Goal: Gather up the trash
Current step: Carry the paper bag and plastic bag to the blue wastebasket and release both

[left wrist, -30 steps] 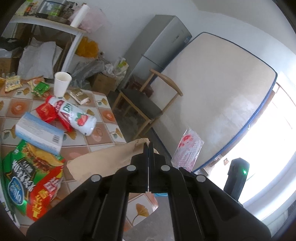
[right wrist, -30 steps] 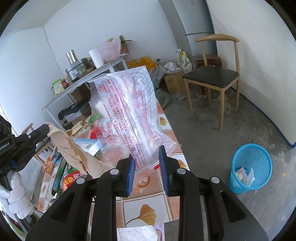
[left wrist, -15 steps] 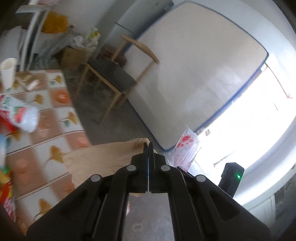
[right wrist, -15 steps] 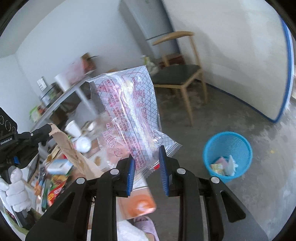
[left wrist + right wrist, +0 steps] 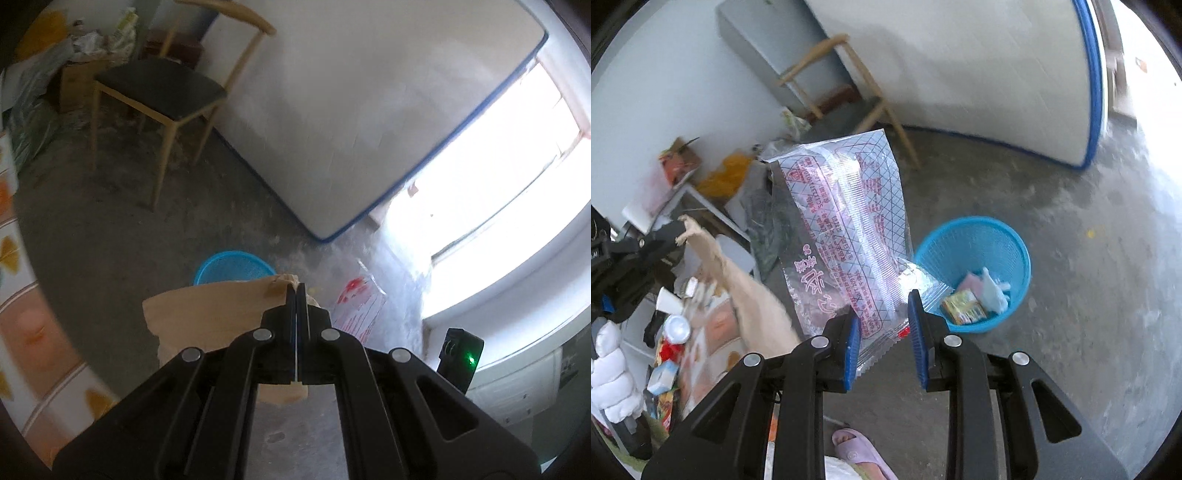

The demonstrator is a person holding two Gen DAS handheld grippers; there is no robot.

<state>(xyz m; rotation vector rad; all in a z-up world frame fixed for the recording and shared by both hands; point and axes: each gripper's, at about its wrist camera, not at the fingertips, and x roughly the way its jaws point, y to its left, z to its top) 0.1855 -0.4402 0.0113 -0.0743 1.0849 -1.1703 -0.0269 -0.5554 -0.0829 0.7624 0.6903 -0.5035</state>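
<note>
Mid-task: round blue plastic mesh bin (image 5: 975, 273) at centre right of the right wrist view already holds some wrappers; more litter sits on the tiled counter (image 5: 713, 332) at lower left. Right gripper (image 5: 882, 343) grasps a clear red-printed plastic wrapper (image 5: 842, 236) by its lower end, long axis running up-frame, tilted slightly left. Left gripper (image 5: 296, 332) is clenched on a crumpled brown paper bag (image 5: 210, 317), hanging left-and-down in front of the bin. Neither is dropped in yet.
</note>
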